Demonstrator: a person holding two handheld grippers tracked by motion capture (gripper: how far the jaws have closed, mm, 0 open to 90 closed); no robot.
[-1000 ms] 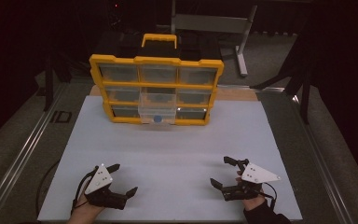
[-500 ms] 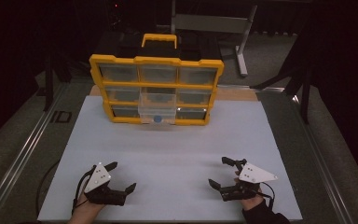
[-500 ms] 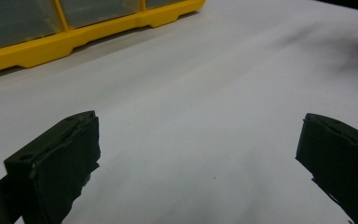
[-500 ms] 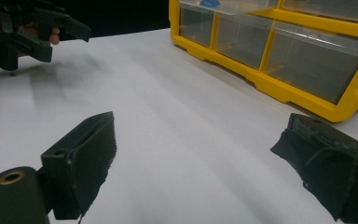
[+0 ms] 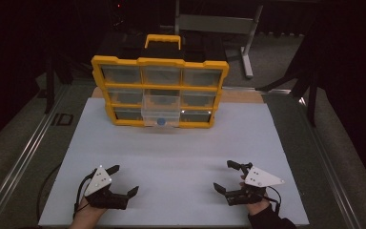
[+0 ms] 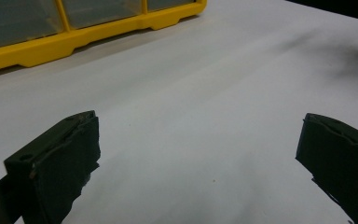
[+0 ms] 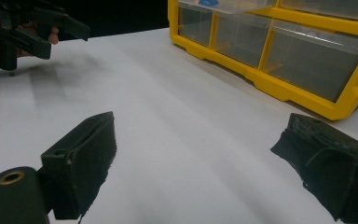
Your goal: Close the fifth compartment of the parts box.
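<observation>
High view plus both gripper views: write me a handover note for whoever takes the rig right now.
Left claw: open, holding nothing, low over the white mat at its near left.
Right claw: open, holding nothing, at the mat's near right.
Yellow drawer organizer: stands at the far edge of the mat, well apart from both claws. Its bottom middle clear drawer is pulled out, with a small blue item inside; the other drawers look pushed in.
Done: one drawer open; nothing has been grasped.
Left: probably reach forward to the open drawer, for the blue item or to push it shut; I cannot tell which.
</observation>
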